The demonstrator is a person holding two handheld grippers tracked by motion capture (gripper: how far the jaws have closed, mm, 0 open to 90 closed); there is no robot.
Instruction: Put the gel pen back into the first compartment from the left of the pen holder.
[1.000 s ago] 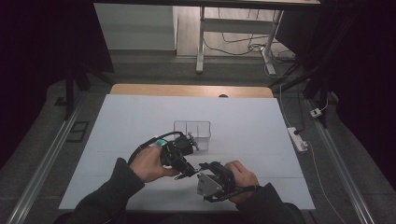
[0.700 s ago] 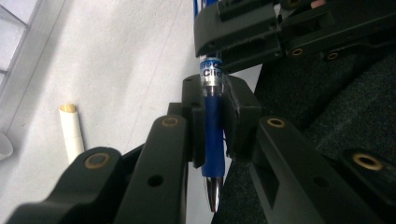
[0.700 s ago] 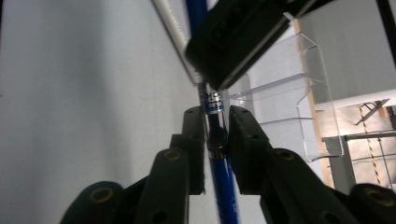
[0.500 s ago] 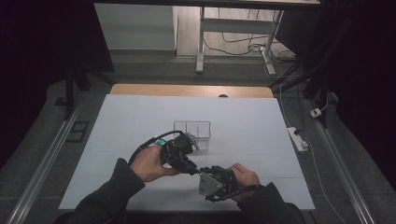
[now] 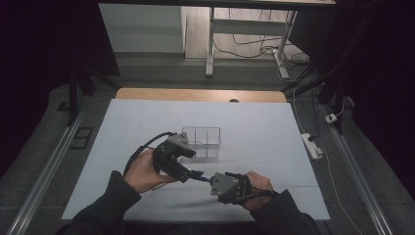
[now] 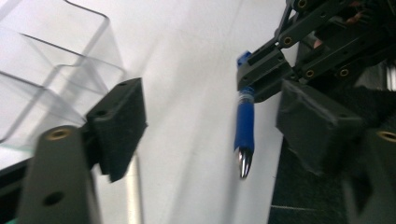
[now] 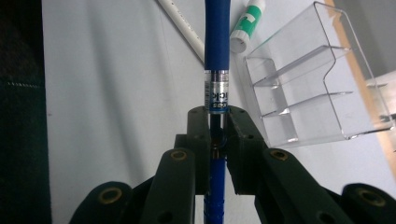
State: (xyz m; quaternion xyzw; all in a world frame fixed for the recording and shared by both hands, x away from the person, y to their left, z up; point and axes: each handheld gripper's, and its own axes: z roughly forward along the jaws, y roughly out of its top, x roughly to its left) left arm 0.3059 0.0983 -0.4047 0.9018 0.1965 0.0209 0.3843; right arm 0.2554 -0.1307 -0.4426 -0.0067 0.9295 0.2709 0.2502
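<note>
A blue pen [image 7: 217, 42] with a silver tip [image 6: 244, 130] is held above the white table sheet. My right gripper [image 7: 217, 135] is shut on its barrel, and I also see that gripper in the high view [image 5: 211, 180] and in the left gripper view [image 6: 261, 70]. My left gripper [image 5: 193, 172] faces it from the left. Its jaws have just been opening, and its pads [image 6: 119, 126] stand wide apart. The pen's tip end hangs between them untouched. A clear plastic holder [image 5: 201, 139] with compartments stands just behind the grippers.
A white rod [image 7: 180, 28] and a white tube with a green label [image 7: 247, 21] lie on the sheet by the holder [image 7: 317, 93]. A power strip [image 5: 311, 145] lies off the table's right side. The wooden table edge [image 5: 200, 94] runs along the back.
The left gripper's jaws have opened off the pen, and the left hand has drawn back a little to the left. The right gripper stays shut on the pen, in place.
</note>
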